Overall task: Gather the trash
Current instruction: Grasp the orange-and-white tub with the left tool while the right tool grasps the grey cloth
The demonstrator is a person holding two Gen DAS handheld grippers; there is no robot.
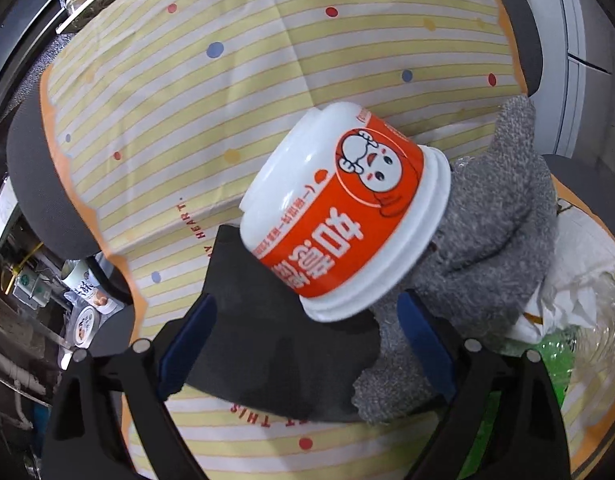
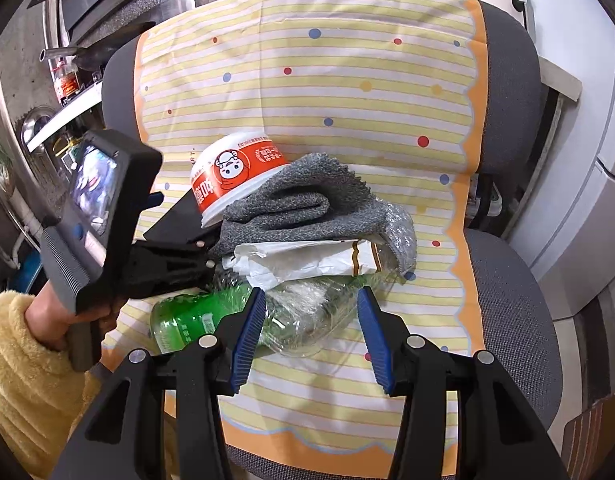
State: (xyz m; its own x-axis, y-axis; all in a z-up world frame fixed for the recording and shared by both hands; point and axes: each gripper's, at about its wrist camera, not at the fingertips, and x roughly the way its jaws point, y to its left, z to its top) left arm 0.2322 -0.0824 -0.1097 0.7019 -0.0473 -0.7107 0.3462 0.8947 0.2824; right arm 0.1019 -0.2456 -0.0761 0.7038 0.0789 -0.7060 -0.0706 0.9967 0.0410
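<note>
Right now my left gripper (image 1: pixel 307 344) is down among the pile on the yellow-striped, dotted paper sheet (image 2: pixel 347 92) that covers the grey office chair (image 2: pixel 515 312). Its blue-padded jaws stand spread around a flat black foam-like piece (image 1: pixel 275 320) and the edge of a grey knitted cloth (image 1: pixel 495 240); I cannot tell whether the pads press on either. The white plastic cup with the orange cartoon label (image 1: pixel 343 216) lies tipped on its side on top of the black piece, leaning against the cloth, so I judge it would roll off if the piece were lifted carelessly.

My right gripper (image 2: pixel 311 336) hangs half open, pinching nothing, its fingers either side of the crushed clear plastic bottle with the green label (image 2: pixel 235 320), which lies lengthwise under a crumpled white paper wrapper (image 2: pixel 303 260). Everything is heaped together in the middle of the seat, probably so it can be gathered in one go, and my yellow fleece sleeve (image 2: pixel 23 380) shows at the left
</note>
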